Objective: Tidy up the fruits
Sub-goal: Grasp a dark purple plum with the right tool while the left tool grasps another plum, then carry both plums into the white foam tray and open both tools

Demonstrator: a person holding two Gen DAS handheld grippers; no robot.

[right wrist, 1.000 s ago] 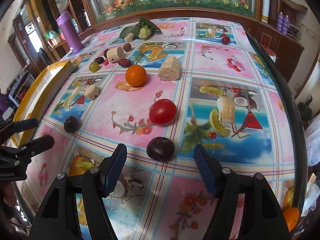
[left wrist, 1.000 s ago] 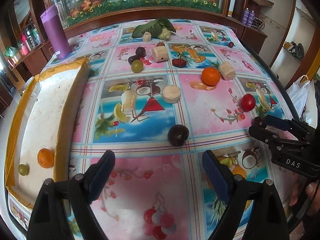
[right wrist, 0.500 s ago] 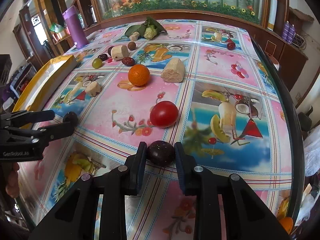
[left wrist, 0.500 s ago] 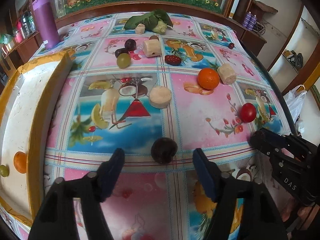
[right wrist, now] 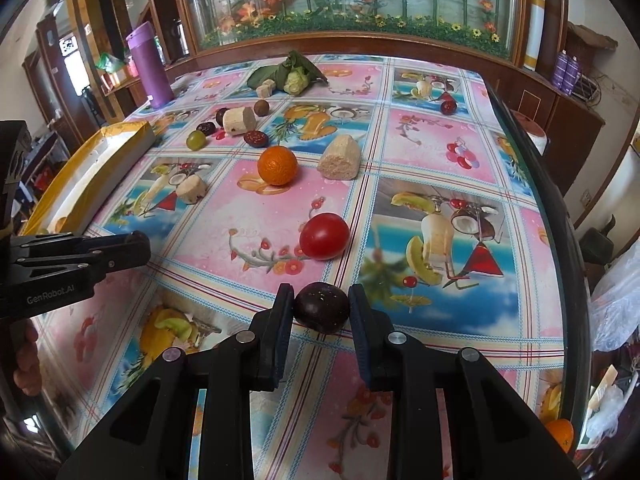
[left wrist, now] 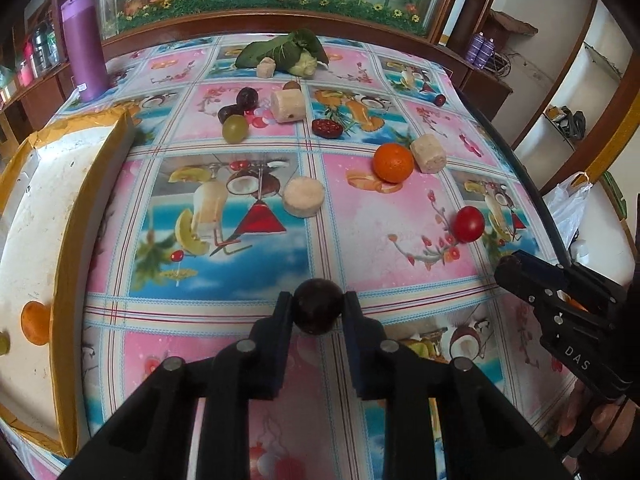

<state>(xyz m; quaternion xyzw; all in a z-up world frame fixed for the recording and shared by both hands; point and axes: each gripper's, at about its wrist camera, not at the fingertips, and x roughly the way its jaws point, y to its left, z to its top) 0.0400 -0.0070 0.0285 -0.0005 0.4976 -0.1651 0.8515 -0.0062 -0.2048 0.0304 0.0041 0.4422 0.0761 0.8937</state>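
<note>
Your left gripper (left wrist: 318, 312) is clamping a dark plum (left wrist: 319, 306) that is sitting on the tablecloth (left wrist: 380, 216), pads pressed to both its sides. Your right gripper (right wrist: 322, 314) is pinching a second dark plum (right wrist: 322, 307) the same way. Just beyond that one, a red tomato (right wrist: 324, 236) is lying. Farther out, an orange (right wrist: 277, 165) is resting beside a pale cut chunk (right wrist: 339, 158). To your left, the yellow-edged tray (left wrist: 70, 220) is holding another orange (left wrist: 36, 323). At the far end, a purple bottle (left wrist: 85, 44) is standing upright.
</note>
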